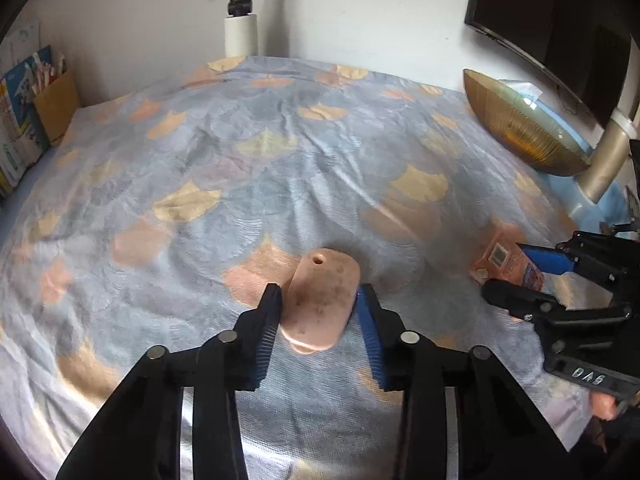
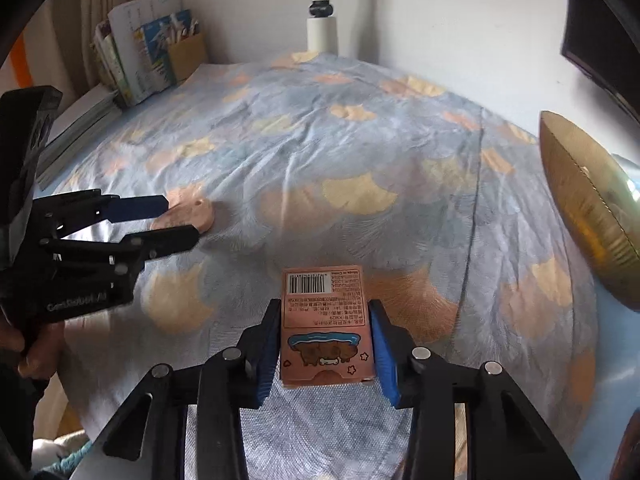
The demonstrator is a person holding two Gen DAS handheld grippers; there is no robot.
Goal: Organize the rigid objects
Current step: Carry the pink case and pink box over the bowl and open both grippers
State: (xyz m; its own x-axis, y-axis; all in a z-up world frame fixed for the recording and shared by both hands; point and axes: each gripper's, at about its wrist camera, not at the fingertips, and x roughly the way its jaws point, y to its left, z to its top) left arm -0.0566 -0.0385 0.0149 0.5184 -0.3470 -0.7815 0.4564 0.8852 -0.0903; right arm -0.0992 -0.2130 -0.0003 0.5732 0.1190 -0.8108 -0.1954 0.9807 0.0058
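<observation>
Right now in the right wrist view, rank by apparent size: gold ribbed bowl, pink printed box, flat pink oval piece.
1. Gold ribbed bowl
2. Pink printed box, though nearness enlarges it
3. Flat pink oval piece

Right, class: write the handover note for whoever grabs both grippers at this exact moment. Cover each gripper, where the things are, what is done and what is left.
Left gripper: jaws shut on the pink case, holding it by its sides low over the bedspread.
Right gripper: jaws shut on the small box, barcode side up, also low over the bedspread.
The gold bowl sits tilted at the far right edge; it is the only container in view.
Done: both things picked up.
Left: set each down wherever they belong, likely the bowl, though nothing shows the target for certain.
</observation>
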